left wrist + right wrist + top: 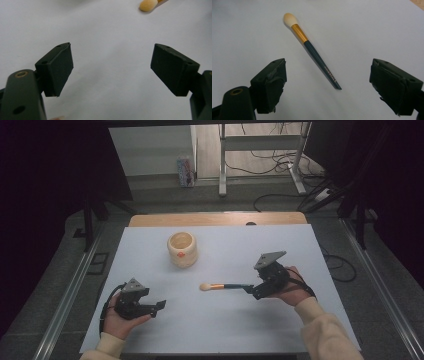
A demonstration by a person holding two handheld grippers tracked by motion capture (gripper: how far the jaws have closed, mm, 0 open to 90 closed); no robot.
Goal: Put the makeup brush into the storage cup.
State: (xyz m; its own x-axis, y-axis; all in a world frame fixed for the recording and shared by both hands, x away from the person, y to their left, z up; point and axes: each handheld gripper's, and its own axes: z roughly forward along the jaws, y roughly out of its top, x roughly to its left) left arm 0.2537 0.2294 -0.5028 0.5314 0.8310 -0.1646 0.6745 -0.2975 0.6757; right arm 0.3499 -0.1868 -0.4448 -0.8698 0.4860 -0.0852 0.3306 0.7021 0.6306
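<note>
Nearest the high camera, two cream sleeves came in from the bottom edge, each hand holding a gripper over the white surface [220, 330]. The left gripper [161, 305] sat at the near left with its jaws spread wide and nothing between them. The right gripper [248, 290] stood open just as wide, holding nothing, its jaws at the handle end of the makeup brush [225, 286].

The makeup brush lay flat near the middle of the surface, its long axis running left to right: pale bristle head pointing left, dark teal handle pointing right toward the right gripper. A cream cup [182, 249] stood farther back and left, well apart from it.

The right gripper view showed the brush's gold ferrule [299, 33], small lettering on the handle and its slanted tip lying between the open jaws, untouched. The left gripper view caught the bristle head [148, 5] at its top edge.
</note>
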